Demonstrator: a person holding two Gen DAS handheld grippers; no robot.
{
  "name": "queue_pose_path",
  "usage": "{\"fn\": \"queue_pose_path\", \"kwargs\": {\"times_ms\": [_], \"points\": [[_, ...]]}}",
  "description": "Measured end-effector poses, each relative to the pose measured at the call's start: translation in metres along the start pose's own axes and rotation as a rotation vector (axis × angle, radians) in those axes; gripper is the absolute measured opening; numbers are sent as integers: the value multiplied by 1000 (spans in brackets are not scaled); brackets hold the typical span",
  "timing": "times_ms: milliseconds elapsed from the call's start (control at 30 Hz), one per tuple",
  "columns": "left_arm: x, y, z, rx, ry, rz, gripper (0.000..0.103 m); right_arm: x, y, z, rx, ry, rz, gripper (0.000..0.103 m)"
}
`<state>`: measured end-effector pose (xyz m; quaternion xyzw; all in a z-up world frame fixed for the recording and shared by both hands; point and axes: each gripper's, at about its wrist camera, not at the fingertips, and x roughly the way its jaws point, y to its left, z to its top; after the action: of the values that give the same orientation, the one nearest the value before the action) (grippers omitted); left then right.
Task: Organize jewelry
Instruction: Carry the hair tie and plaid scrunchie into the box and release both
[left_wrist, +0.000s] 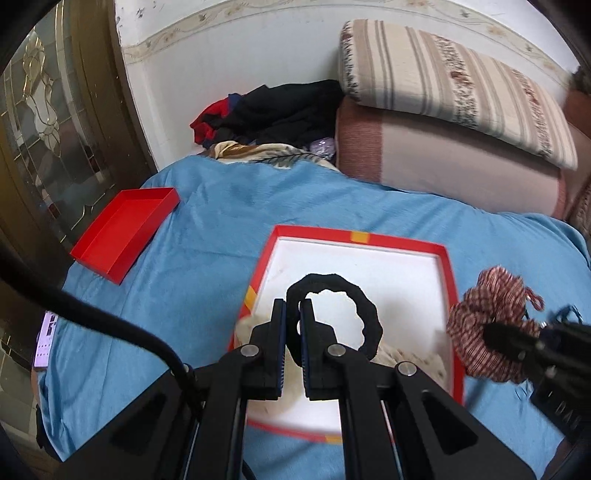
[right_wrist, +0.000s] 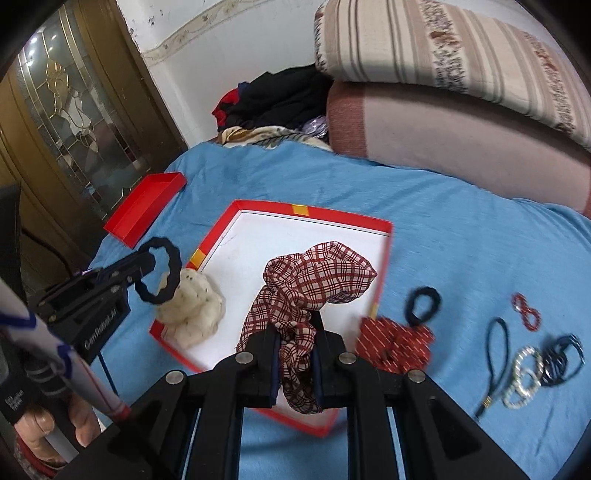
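My left gripper (left_wrist: 292, 314) is shut on a black scrunchie (left_wrist: 354, 295) and holds it above the red-rimmed white box (left_wrist: 439, 280); it also shows in the right wrist view (right_wrist: 146, 258). My right gripper (right_wrist: 295, 343) is shut on a red plaid scrunchie (right_wrist: 317, 277) over the box (right_wrist: 295, 229); the scrunchie also shows in the left wrist view (left_wrist: 491, 325). A cream scrunchie (right_wrist: 195, 306) lies in the box's near left corner.
On the blue blanket (right_wrist: 443, 221) right of the box lie a red patterned scrunchie (right_wrist: 395, 343), a black hair tie (right_wrist: 423, 304), a red bead bracelet (right_wrist: 526, 312), a pearl bracelet (right_wrist: 524, 376) and dark bands (right_wrist: 557, 360). The red lid (left_wrist: 125, 230) lies far left.
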<state>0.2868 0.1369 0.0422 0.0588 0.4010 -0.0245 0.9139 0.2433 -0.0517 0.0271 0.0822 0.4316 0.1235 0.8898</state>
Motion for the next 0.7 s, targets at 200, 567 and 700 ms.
{"fn": "queue_pose_path", "kwargs": {"times_ms": [200,567,700], "points": [[53,11,21,-60,85,-38,7,55,2,13,21,70,25,15],[138,26,21,-118,212,12,8,123,-6,22,82,156,36,15],[144,27,17,-123,216,22,8,128,-5,22,70,159,37,15]]}}
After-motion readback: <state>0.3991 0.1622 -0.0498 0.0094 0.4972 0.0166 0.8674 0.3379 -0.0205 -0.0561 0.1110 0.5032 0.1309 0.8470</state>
